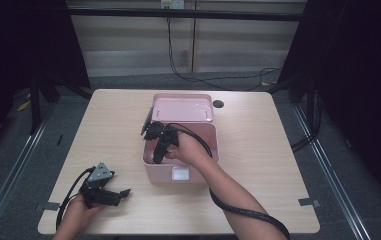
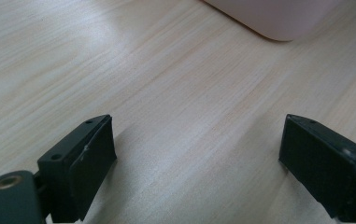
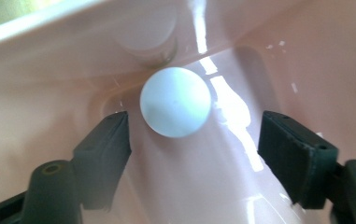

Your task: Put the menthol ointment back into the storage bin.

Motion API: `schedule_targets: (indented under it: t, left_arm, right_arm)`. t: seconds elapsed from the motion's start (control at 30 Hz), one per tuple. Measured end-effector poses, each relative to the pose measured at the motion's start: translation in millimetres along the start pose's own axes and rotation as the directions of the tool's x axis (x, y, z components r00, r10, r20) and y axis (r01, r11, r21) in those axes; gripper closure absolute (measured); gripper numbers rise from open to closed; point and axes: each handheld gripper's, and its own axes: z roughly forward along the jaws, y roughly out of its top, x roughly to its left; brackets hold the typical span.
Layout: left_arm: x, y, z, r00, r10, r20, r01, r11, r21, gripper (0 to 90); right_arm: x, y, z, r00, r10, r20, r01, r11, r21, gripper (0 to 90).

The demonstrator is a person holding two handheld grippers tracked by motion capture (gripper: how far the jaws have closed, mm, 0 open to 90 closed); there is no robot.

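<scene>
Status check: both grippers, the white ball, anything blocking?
Right gripper open inside pink box. White ball loose on box floor. Left gripper open, empty, over table. Nothing blocking.

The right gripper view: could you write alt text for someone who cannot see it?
A small white ball lies on the glossy floor of a pink plastic box, just beyond the open right gripper. The gripper's two black jaws stand wide apart at either side of the ball without touching it.

A pale wood table (image 1: 258,150) stands on grey carpet (image 1: 128,80). Behind it are a light panelled wall (image 1: 238,45), a hanging black cable (image 1: 170,55) and dark curtains (image 1: 368,75).
</scene>
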Motion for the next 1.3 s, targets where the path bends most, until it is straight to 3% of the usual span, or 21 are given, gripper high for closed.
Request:
schedule_targets:
  t: [0.23,0.8,1.0,1.3]
  left_arm:
    - [0.0,0.0,0.0,1.0,0.0,0.0,0.0,1.0,0.0,10.1]
    - [-0.1,0.0,0.1,1.0,-0.002,-0.001,0.002,1.0,-0.002,10.1]
    - [-0.1,0.0,0.0,1.0,-0.003,-0.001,0.003,1.0,-0.002,10.1]
    - [-0.1,0.0,0.0,1.0,-0.003,-0.001,0.003,1.0,-0.002,10.1]
  right_arm:
    - [0.4,-6.7,-11.7,0.9999,0.009,-0.011,-0.009,1.0,-0.015,20.3]
    - [6.5,-22.4,-36.0,0.9995,-0.028,-0.016,0.028,1.0,-0.013,17.6]
    - [1.6,-33.8,-46.3,0.9993,-0.007,-0.036,0.006,1.0,-0.022,17.7]
    - [-4.5,-51.2,-61.1,0.9996,0.012,-0.024,-0.013,0.999,-0.036,18.1]
